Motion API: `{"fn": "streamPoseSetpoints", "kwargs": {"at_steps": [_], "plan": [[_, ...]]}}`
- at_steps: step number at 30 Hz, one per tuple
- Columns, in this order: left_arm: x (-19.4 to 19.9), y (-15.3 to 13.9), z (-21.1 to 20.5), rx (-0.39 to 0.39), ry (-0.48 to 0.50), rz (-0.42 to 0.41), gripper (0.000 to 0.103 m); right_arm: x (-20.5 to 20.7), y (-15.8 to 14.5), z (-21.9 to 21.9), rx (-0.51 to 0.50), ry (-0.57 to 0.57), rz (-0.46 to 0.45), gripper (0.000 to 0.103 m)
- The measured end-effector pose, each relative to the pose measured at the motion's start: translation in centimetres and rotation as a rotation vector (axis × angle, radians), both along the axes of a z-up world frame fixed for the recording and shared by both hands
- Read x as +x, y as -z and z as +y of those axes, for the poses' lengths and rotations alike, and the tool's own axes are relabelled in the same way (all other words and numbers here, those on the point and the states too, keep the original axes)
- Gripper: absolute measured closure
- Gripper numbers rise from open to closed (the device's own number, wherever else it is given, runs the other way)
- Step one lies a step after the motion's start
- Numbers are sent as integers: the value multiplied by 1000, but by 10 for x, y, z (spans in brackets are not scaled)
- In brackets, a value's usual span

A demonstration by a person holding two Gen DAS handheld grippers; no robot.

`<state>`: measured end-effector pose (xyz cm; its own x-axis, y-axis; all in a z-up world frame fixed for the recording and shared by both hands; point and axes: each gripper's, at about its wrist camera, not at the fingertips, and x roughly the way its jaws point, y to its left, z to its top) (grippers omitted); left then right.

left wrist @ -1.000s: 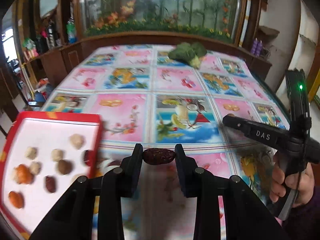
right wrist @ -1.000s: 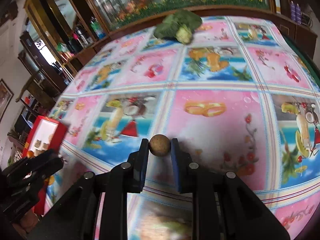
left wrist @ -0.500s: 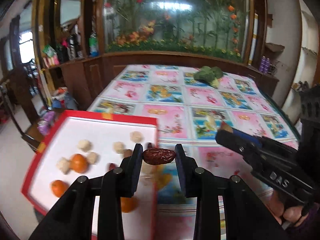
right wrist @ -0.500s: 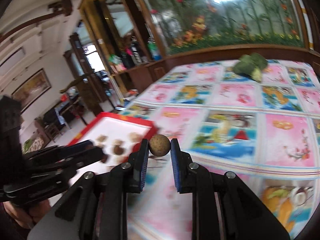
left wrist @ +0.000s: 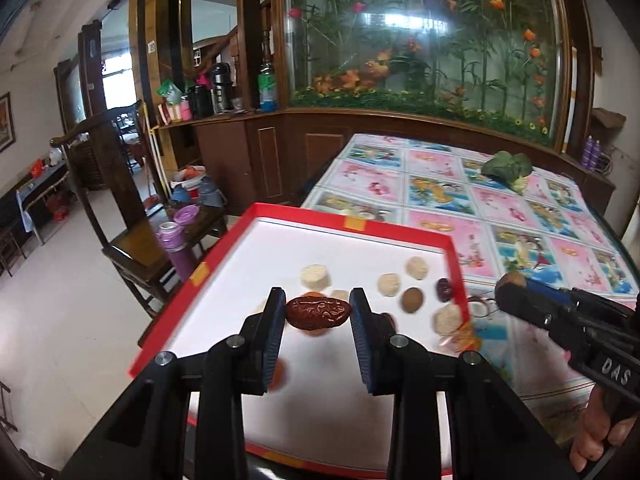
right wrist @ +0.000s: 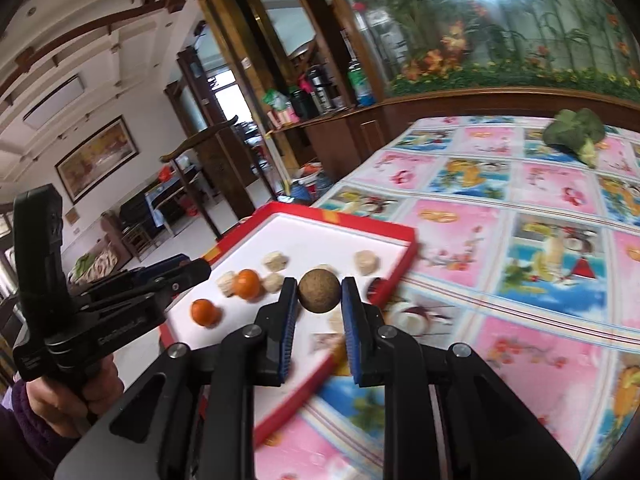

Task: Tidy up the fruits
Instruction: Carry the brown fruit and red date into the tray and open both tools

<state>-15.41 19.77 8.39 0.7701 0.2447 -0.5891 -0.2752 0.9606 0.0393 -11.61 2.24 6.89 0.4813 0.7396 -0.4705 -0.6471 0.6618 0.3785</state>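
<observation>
1. Fruits lie scattered in a shallow red-rimmed tray with a white floor (left wrist: 404,229), which sits at the near left edge of a table under a glossy cloth of pink and blue picture squares (left wrist: 516,212).
2. We grip a wrinkled dark red dried date (left wrist: 318,312) lengthwise in our left gripper (left wrist: 318,314), its blue pads pressing both ends; it hangs over the tray at lower centre of the left wrist view.
3. We pinch a round brown rough-skinned ball-shaped fruit (right wrist: 319,291) in our right gripper (right wrist: 319,294), the claw narrow around it, above the tray's near right edge in the right wrist view.
4. In the tray we see pale beige lumpy pieces (left wrist: 315,276), a second smooth brown round fruit (left wrist: 412,300) and another small dark red date (left wrist: 444,289) close to the right rim.
5. From the right wrist view two small bright orange fruits (right wrist: 246,283) sit at the left of the tray floor, one just beside the pale pieces.
6. A green head of broccoli (right wrist: 576,130) lies well apart, at the far upper right of the table.
7. Our hand (right wrist: 64,396) holding the left gripper's handle shows at the lower left of the right wrist view.
</observation>
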Motion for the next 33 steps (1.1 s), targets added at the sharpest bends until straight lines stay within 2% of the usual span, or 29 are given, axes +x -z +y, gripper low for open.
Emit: {"fn": "streamPoseSetpoints", "kwargs": {"at_steps": [4, 9, 20, 33], "plan": [[2, 5, 8, 33, -30, 5, 71, -8, 4, 27, -14, -67, -1, 79], [6, 12, 12, 32, -35, 21, 71, -12, 9, 46, -70, -84, -29, 79], [10, 20, 8, 60, -40, 52, 71, 1, 19, 45, -78, -57, 31, 79], [13, 25, 6, 80, -37, 78, 71, 0, 23, 50, -101, -80, 52, 79]]}}
